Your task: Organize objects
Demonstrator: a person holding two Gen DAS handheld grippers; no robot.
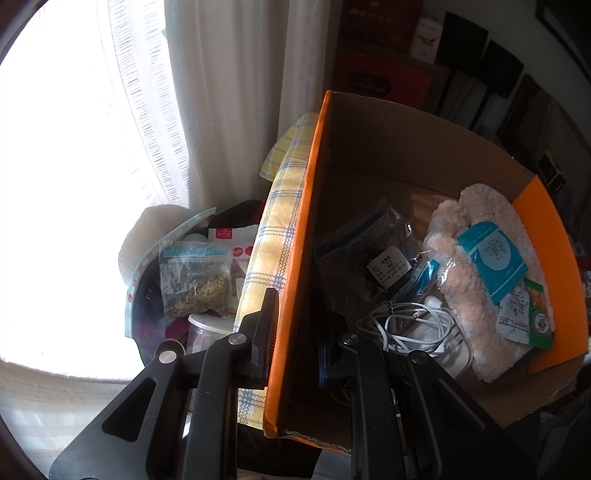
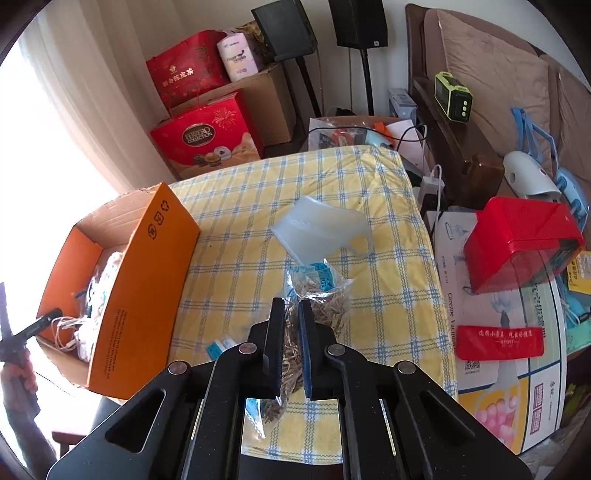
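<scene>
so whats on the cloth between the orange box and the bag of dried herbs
In the right wrist view, only bare checked cloth lies between the orange box and the bag of dried herbs.

Red gift box [image 2: 207,136], black speakers [image 2: 358,22], green clock [image 2: 453,96], white curtain [image 1: 229,92], brown sofa [image 2: 491,74]

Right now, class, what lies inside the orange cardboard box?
Inside the orange cardboard box: a fluffy beige slipper with a teal label, a dark zip bag, white earphone cables and a green sachet. Whatever lies beneath them is covered.
</scene>
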